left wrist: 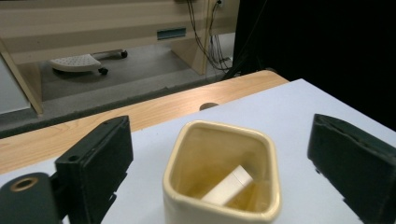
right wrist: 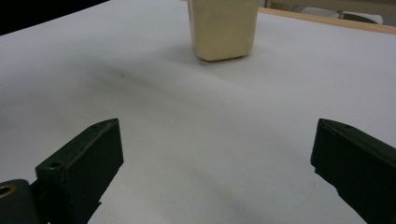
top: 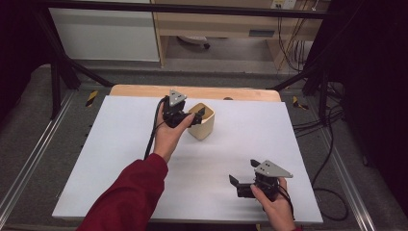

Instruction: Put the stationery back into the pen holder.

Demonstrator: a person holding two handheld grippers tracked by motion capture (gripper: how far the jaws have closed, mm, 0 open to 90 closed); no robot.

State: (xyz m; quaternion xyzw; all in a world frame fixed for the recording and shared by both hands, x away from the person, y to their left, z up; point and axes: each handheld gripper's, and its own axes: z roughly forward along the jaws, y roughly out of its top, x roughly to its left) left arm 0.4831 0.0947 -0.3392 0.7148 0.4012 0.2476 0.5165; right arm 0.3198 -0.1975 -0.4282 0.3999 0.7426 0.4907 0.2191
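A cream square cup (top: 202, 123) stands upright on the white sheet, toward the back of the table. In the left gripper view a small white block (left wrist: 229, 186) leans tilted inside the cup (left wrist: 219, 205). My left gripper (top: 197, 115) hovers just above the cup's rim, open, its jaws wide to either side and touching nothing (left wrist: 224, 140). My right gripper (top: 243, 172) rests low near the table's front right, open, with bare sheet between its jaws (right wrist: 219, 140). It faces the cup (right wrist: 223, 28) from some distance.
The white sheet (top: 120, 163) covers most of the table, with a wooden strip (top: 144, 90) showing along the far edge. A black frame (top: 62, 67) and cables (top: 327, 130) flank the table. A beige cabinet (top: 216, 24) stands behind it.
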